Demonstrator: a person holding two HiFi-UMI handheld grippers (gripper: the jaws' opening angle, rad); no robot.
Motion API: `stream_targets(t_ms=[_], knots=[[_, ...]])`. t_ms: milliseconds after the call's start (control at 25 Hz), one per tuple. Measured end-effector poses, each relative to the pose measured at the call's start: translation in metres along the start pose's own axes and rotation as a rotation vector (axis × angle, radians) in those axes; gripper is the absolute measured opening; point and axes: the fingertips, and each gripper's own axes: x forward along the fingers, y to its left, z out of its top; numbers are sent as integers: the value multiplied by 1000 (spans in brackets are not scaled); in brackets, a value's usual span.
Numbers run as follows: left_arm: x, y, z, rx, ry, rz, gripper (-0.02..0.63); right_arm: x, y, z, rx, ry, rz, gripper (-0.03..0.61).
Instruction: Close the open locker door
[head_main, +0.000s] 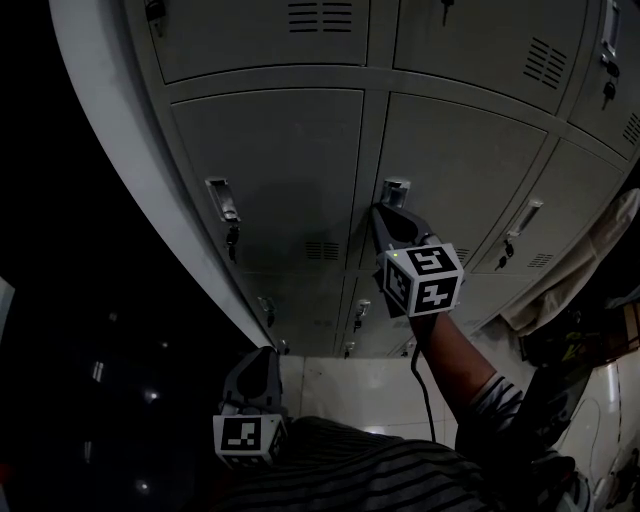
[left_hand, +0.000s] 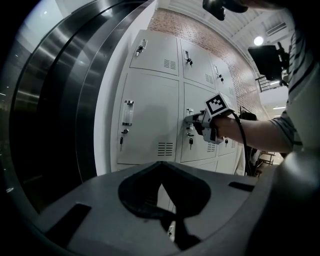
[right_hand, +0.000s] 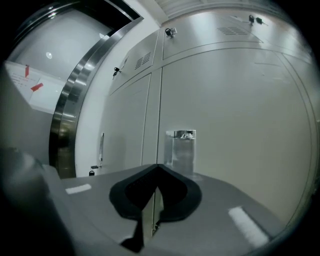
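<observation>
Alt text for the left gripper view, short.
The right gripper, held in a person's hand, has its tip at the handle of a grey locker door in a bank of lockers. The left gripper fills the foreground, jaws together, holding nothing.

1. Locker doors (head_main: 270, 170): smooth painted sheet metal, matt grey.
2. Handle plate (right_hand: 181, 149): bright polished metal, reflective.
3. Steel frame (left_hand: 65, 100) beside the lockers: brushed metal, glossy, banded reflections.
4. Right gripper (head_main: 383, 213): matt grey plastic shell, darker matt jaw lining.
5. Sleeve (head_main: 490, 400): striped cloth.
6. Floor (head_main: 340, 385): glossy tile.
7. Brick wall (left_hand: 175, 22): rough.
</observation>
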Motion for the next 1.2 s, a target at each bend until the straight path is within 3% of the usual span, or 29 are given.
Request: stream_targets(t_ms=[160, 400, 560, 800, 1200], knots=[[-4, -1, 0, -1, -2, -7, 3, -21, 3, 7, 38, -35, 8, 2], [1, -19, 8, 16, -23, -61, 3, -106, -9, 13, 72, -83, -28, 2], [7, -39, 12, 38, -68, -105, 3, -168, -12, -16, 92, -47, -81, 2], [9, -83, 4, 38, -61, -159, 3, -237, -9, -75, 228, 16, -127, 0], [5, -123, -3, 32, -26, -196, 3, -271, 5, -100, 248, 33, -118, 0]])
